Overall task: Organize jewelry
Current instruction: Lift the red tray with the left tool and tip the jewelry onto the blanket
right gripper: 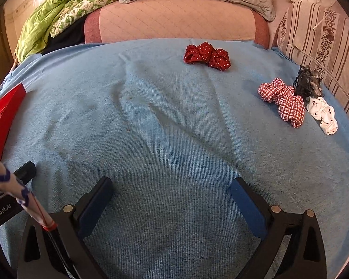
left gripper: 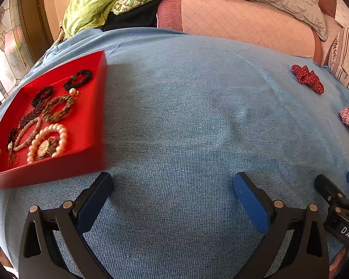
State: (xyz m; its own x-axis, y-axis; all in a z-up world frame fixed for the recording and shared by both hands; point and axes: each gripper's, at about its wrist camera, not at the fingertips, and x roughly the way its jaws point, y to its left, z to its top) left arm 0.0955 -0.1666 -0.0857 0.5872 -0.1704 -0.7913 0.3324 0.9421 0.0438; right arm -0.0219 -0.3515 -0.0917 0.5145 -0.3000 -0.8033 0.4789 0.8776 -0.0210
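A red tray (left gripper: 90, 125) is set at the far left of the blue cloth (left gripper: 186, 116), its front edge blurred; held inside it are a pearl bracelet (left gripper: 48, 141), a bead strand (left gripper: 26, 137), a braided ring (left gripper: 58, 108) and two black hair ties (left gripper: 78, 80). The left gripper (left gripper: 173, 183) is held over bare cloth, fingers spread wide, nothing between them. The right gripper (right gripper: 172, 186) is likewise parted and unloaded. Farther right are listed a red dotted scrunchie (right gripper: 207, 55), a red checked scrunchie (right gripper: 282, 101), a black claw clip (right gripper: 306, 82) and a white spotted scrunchie (right gripper: 323, 115), the last three lying close together.
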